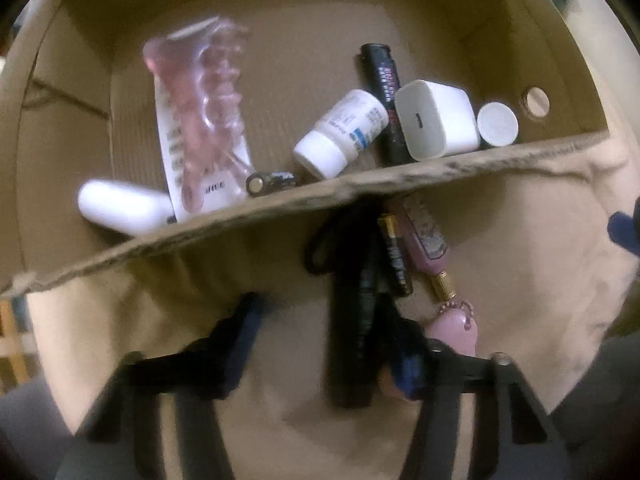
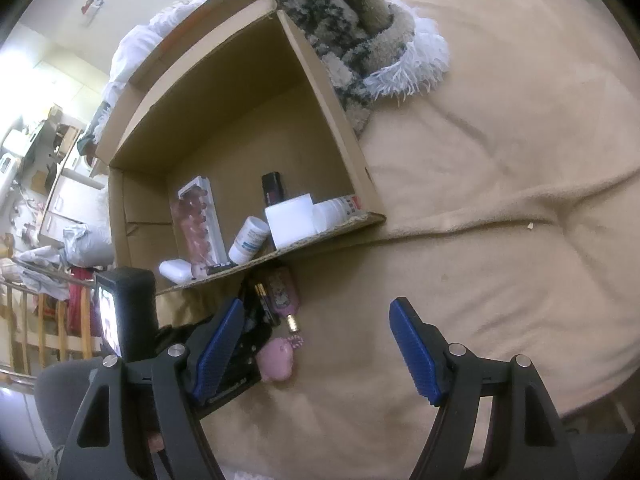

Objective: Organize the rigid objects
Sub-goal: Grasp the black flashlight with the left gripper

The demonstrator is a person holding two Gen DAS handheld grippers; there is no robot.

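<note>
**Ana:** Beige blanket (image 2: 480, 200) covers the bed, with a patterned fringed rug (image 2: 360, 36) bunched behind an open cardboard box (image 2: 224, 92). How far along would you say this is?

**Ben:** Past halfway, I'd judge. Inside the box I count seven things: one pink beaded item in clear packaging (image 1: 208, 120), one white oval case (image 1: 120, 208), one small cylindrical cell (image 1: 268, 182), one white pill bottle (image 1: 340, 136), one black tube with red lettering (image 1: 384, 96), one white charger block (image 1: 436, 120) and one white round cap (image 1: 498, 124).

**Ana:** And outside?

**Ben:** Four remain on the blanket against the box's front wall: one long black object (image 1: 352, 320) (blurred, I can't name it further), one black-and-gold AA battery (image 1: 394, 256), one pink tube with a gold cap (image 1: 426, 240), and one pink pig-shaped charm on a bead chain (image 1: 456, 332).

**Ana:** What are the tools doing?

**Ben:** The left gripper (image 1: 320, 344) points steeply down over that black object, which lies between its fingers; whether the pads are pressing on it yet I can't tell through the blur. The right gripper (image 2: 316, 348) hangs spread wide over bare blanket, holding nothing.
</note>
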